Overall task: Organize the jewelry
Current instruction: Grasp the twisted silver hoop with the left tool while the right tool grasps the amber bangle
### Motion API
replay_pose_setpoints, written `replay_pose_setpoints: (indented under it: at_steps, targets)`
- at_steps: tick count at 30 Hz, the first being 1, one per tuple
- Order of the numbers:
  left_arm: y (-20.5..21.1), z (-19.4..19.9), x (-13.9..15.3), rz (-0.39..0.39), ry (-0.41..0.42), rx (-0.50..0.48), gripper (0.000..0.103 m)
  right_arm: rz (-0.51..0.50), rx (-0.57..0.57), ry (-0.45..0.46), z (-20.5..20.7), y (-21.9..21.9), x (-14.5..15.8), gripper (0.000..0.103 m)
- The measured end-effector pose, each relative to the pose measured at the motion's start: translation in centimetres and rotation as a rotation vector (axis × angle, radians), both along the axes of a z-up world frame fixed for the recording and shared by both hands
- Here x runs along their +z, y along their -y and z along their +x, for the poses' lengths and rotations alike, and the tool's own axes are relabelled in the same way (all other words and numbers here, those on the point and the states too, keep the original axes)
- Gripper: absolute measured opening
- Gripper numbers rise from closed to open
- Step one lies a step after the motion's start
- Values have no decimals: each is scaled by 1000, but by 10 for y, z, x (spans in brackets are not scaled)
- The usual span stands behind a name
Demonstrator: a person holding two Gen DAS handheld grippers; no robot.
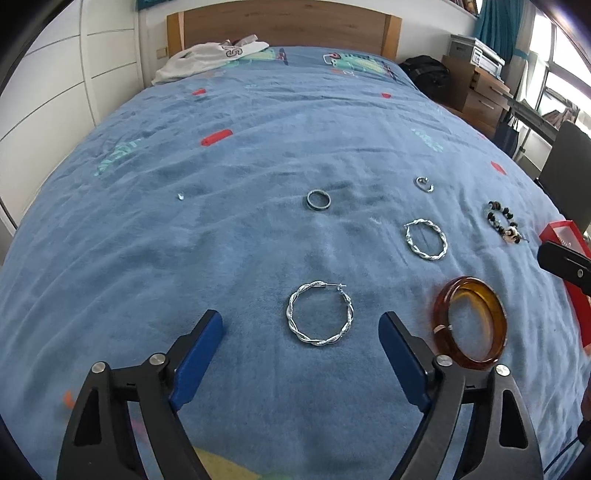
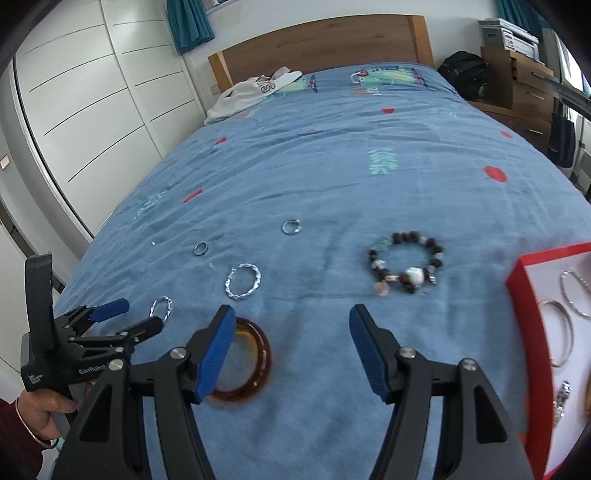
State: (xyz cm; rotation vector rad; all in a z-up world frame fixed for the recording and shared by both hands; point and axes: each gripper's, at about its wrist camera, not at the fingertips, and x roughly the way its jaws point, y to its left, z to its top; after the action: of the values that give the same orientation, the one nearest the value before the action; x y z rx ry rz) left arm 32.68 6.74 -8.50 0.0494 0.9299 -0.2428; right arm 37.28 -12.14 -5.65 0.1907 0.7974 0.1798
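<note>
Seven loose pieces of jewelry lie spread on the blue patterned bedspread point(image 1: 258, 147) of the bed. There are two twisted silver hoop earrings: the near one point(image 1: 320, 318) lies between the blue fingers of the left claw point(image 1: 301, 330), which is spread wide and holds nothing, and the far one point(image 1: 426, 239) lies further off to the right. One translucent amber plastic bangle point(image 1: 470, 323) lies just right of the left claw; in the right wrist view it sits partly behind the left finger of the right claw point(image 2: 292, 320), which is also wide open and empty. Two small rings lie further away: a dark metal band point(image 1: 318, 200) near the middle and a small silver open ring point(image 1: 424, 184) to the right. One dark beaded bracelet with pale beads point(image 2: 405, 261) lies ahead of the right claw, near the red-rimmed white jewelry box point(image 2: 524, 317) at the far right. A single tiny shiny piece point(image 1: 180, 196), too small to identify, lies alone to the left. Inside the box, at least three silver bangles point(image 2: 565, 334) show, along with other pieces cut off by the edge. One white garment point(image 1: 207, 59) lies by the wooden headboard point(image 1: 284, 22).
</note>
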Motion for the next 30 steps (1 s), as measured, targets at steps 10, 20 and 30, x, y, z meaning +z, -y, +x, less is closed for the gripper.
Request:
replay_pose_setpoints:
  at_steps: [10, 20, 30]
  targets:
    - [-6, 8, -15, -9, -10, -6, 77, 19, 23, -17, 17, -16, -14, 63]
    - [-15, 14, -16, -38, -13, 5, 67, 44, 60, -45, 11, -28, -26, 63]
    - [-21, 12, -17, -46, -10, -5, 62, 57, 99, -52, 7, -40, -32, 63]
